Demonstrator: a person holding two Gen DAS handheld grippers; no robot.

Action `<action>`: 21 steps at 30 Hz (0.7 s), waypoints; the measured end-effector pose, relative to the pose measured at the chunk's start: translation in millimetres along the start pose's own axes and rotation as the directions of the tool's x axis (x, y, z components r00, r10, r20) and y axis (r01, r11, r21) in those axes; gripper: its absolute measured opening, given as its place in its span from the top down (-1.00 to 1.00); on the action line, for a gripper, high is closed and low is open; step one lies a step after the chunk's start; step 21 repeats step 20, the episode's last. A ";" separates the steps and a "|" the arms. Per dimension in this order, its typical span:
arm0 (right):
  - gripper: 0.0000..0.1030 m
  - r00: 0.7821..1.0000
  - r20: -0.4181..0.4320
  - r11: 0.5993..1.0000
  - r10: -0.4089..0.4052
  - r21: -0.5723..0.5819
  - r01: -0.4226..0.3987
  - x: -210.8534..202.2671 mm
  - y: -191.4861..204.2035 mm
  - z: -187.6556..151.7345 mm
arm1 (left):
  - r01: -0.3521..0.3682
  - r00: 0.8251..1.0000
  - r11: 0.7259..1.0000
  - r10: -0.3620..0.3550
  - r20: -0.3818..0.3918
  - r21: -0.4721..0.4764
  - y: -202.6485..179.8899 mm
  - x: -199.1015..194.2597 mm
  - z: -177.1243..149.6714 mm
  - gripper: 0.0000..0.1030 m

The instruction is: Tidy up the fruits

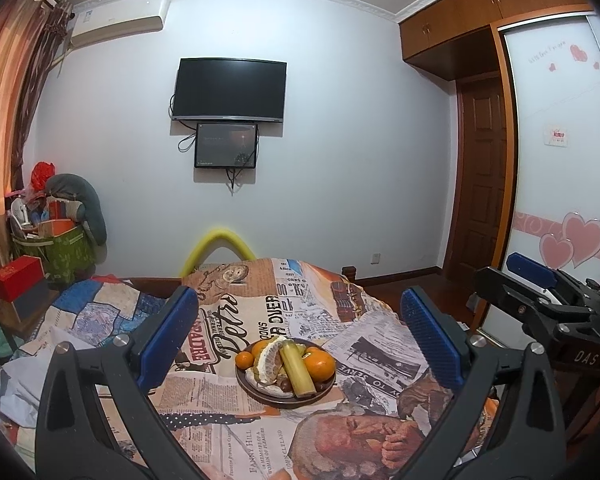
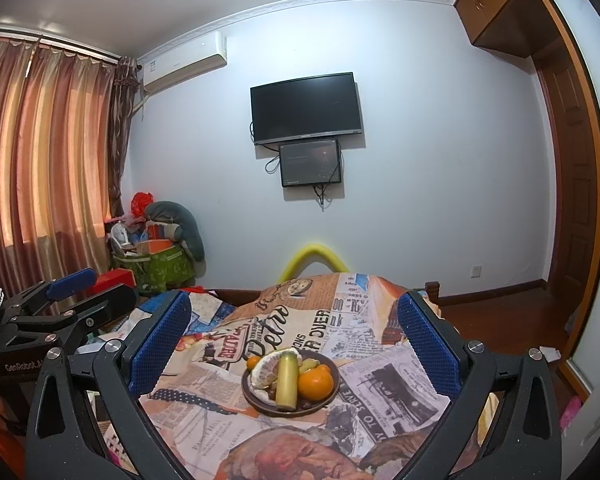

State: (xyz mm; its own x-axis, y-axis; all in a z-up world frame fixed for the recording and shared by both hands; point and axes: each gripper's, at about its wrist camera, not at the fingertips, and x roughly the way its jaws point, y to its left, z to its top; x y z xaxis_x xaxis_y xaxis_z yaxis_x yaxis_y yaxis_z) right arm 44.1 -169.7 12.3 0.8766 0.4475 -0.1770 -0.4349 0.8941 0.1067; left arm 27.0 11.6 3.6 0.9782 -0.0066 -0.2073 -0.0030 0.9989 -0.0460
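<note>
Left gripper (image 1: 300, 344) released, jaws wide apart, nothing between them. Right gripper (image 2: 294, 344) likewise released and empty. Brown plate (image 1: 260, 394) low centre of both views, on newspaper-print cloth (image 1: 236, 432). On plate: large orange (image 1: 320, 366) at right, peeled pomelo segment (image 1: 269, 360) at left, pale yellow cylinder (image 1: 296, 368) lying between them, small orange (image 1: 244, 360) at left rim. Both grippers apart from plate.

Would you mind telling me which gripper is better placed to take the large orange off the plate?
Probably the right gripper: the large orange sits on the plate's right side. Both jaws stand open, and neither is close yet.
</note>
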 end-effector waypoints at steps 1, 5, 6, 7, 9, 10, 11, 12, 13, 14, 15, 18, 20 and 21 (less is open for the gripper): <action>-1.00 1.000 0.001 1.000 -0.001 -0.001 0.001 0.0 0.0 -0.1 | 0.000 1.000 1.000 0.000 0.001 0.001 0.0 -0.3 0.2 -0.99; -1.00 1.000 -0.001 1.000 -0.001 -0.005 0.001 0.2 -0.6 0.0 | 0.001 1.000 1.000 -0.001 0.005 0.009 -2.2 -0.5 0.6 -1.00; -1.00 1.000 -0.001 1.000 -0.002 -0.005 0.002 0.5 -0.4 -0.4 | 0.002 1.000 1.000 -0.002 0.005 0.011 -2.9 -0.5 0.6 -0.99; -1.00 1.000 -0.001 1.000 -0.001 -0.004 0.001 0.9 -0.3 -0.3 | 0.002 1.000 1.000 -0.003 0.006 0.015 -4.0 -0.6 0.5 -0.99; -1.00 1.000 -0.005 1.000 -0.002 -0.004 0.002 1.2 -0.2 -0.4 | 0.005 1.000 1.000 -0.005 0.006 0.021 -5.4 -0.4 -0.3 -0.99; -1.00 1.000 -0.005 1.000 -0.002 -0.003 0.002 1.3 0.0 -0.8 | 0.006 1.000 1.000 -0.006 0.006 0.022 -5.9 0.0 -0.4 -1.00; -1.00 1.000 -0.006 1.000 -0.003 -0.002 0.003 1.4 -0.1 -0.9 | 0.005 1.000 1.000 -0.005 0.007 0.024 -6.3 0.2 -0.7 -1.00; -1.00 1.000 -0.006 1.000 -0.003 -0.002 0.003 1.4 -0.3 -1.3 | 0.004 1.000 1.000 -0.004 0.007 0.024 -6.5 0.7 -0.9 -1.00; -1.00 1.000 -0.008 1.000 -0.002 -0.002 0.002 1.6 -0.6 -1.5 | 0.003 1.000 1.000 -0.003 0.007 0.024 -6.7 1.3 -1.1 -1.00; -1.00 1.000 -0.010 1.000 -0.001 -0.001 0.001 1.8 -0.3 -1.6 | 0.003 1.000 1.000 -0.004 0.005 0.022 -6.7 1.5 -1.3 -1.00; -1.00 1.000 -0.011 1.000 -0.001 0.000 0.001 2.2 -0.6 -1.8 | 0.004 1.000 1.000 -0.004 0.002 0.020 -6.5 2.0 -1.6 -1.00; -1.00 1.000 -0.011 1.000 -0.005 0.002 0.005 2.9 -1.5 -2.7 | 0.003 1.000 1.000 -0.003 -0.002 0.012 -5.3 3.2 -2.4 -1.00; -1.00 1.000 -0.015 1.000 -0.005 0.006 0.005 4.4 -3.0 -4.1 | 0.002 1.000 1.000 -0.002 -0.005 0.007 -4.6 4.9 -2.5 -1.00; -1.00 1.000 -0.015 1.000 -0.005 0.006 0.005 4.4 -3.0 -4.1 | 0.002 1.000 1.000 -0.002 -0.005 0.007 -4.6 4.9 -2.5 -1.00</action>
